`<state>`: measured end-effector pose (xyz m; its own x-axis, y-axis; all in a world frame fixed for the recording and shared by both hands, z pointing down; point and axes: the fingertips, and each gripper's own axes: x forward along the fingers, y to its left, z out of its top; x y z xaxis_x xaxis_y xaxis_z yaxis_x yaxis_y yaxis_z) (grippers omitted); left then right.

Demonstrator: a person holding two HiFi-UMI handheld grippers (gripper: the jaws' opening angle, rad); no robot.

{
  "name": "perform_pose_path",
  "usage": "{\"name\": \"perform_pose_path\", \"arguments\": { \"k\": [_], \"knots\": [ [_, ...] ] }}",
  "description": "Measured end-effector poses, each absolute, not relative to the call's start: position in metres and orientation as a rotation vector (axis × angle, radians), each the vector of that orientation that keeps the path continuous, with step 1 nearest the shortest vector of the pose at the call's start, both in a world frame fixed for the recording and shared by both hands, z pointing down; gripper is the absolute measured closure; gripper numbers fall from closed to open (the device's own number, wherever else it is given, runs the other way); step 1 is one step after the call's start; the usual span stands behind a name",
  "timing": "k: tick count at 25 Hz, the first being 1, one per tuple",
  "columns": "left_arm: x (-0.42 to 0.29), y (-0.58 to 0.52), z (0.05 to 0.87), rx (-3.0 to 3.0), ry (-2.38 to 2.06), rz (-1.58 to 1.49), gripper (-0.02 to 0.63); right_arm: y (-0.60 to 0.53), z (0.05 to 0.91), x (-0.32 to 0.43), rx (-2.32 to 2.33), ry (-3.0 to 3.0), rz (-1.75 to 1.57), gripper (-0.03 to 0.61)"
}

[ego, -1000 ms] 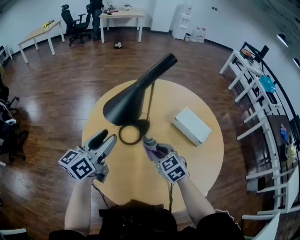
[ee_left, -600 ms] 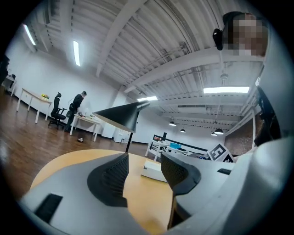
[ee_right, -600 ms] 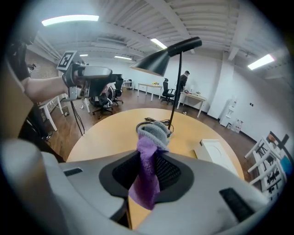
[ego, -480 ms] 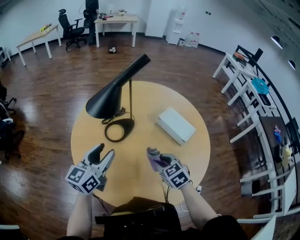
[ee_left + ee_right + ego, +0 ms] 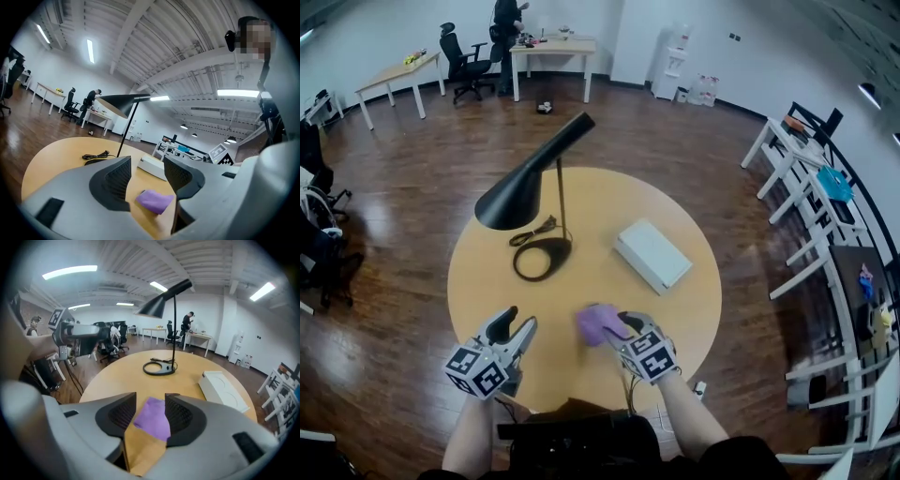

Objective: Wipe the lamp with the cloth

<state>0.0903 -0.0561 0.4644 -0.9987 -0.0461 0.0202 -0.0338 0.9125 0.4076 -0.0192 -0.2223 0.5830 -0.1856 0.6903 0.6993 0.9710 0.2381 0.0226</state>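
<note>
Head view: the cloth [image 5: 596, 324] lies loose by the table [image 5: 680, 314]'s near edge between the just-opened jaws of the right gripper [image 5: 620, 327], apparently set down clear of the lamp [image 5: 521, 193]; the left gripper [image 5: 516, 324] gapes empty.

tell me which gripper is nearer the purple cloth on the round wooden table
Right. The right gripper has just opened its jaws with the purple cloth between them; the left gripper sits apart to its left.
</note>
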Motion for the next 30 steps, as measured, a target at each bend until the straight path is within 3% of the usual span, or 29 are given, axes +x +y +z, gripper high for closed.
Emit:
{"name": "perform_pose_path", "arguments": {
  "k": [5, 10, 14, 30],
  "knots": [
    [0.097, -0.055, 0.454, 0.033, -3.084, -0.669, 0.408, -0.239, 0.527, -0.039, -1.54, -2.163, -0.096, 0.568],
    [0.117, -0.044, 0.453, -0.018, -3.086, -0.618, 0.408, -0.269, 0.479, -0.059, -1.49, -2.364, 0.164, 0.575],
    [0.129, -0.03, 0.454, -0.074, -3.11, -0.543, 0.442, -0.286, 0.447, -0.067, -1.45, -2.571, 0.114, 0.577],
    [0.129, 0.002, 0.43, -0.137, -3.187, -0.577, 0.442, -0.291, 0.45, -0.071, -1.33, -2.651, 0.106, 0.577]
  ]
}}
